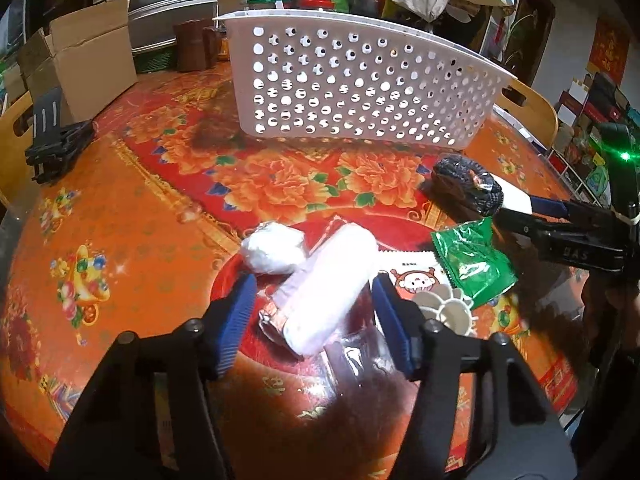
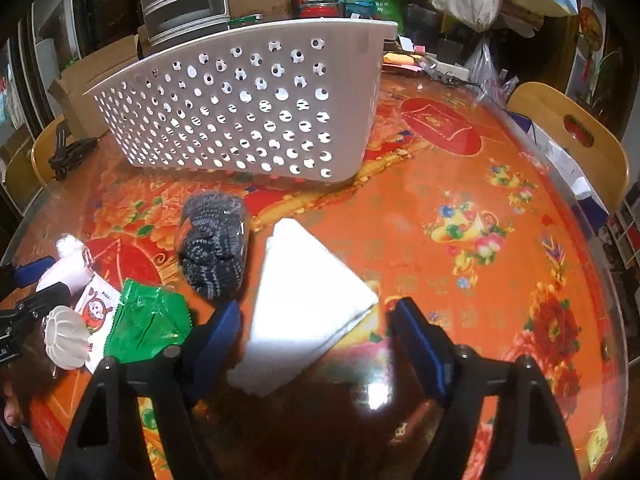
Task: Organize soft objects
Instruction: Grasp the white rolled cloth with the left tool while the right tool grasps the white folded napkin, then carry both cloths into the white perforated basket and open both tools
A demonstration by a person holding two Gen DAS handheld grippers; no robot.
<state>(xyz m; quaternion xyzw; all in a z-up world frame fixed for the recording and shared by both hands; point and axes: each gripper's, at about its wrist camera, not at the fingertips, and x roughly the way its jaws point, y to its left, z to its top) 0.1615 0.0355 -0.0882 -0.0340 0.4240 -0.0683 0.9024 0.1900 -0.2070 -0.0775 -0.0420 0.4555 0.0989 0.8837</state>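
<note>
On the bench (image 1: 132,216), which wears an orange and red flowered cover, a white perforated basket (image 1: 360,80) stands at the far side, with the soft things lying in a loose row nearer the cameras. At the left a small white wrapped bundle (image 1: 274,250) touches the far end of a pale pink roll in clear wrap (image 1: 332,288). The left hand-held gripper (image 1: 316,312) straddles that roll, its blue pads standing partly open on either side with a gap visible at each, so nothing is gripped. Just right of the roll lie a white packet with a cartoon figure (image 1: 416,276), a white flower-shaped piece (image 1: 448,306) and a crumpled green packet (image 1: 472,262). Further right a dark grey knitted bundle in clear film (image 2: 214,246) sits just beside a folded white cloth (image 2: 304,304). The right hand-held gripper (image 2: 316,340) hangs over the near part of that cloth, jaws partly open with the cloth between them; whether the pads touch it I cannot tell.
</note>
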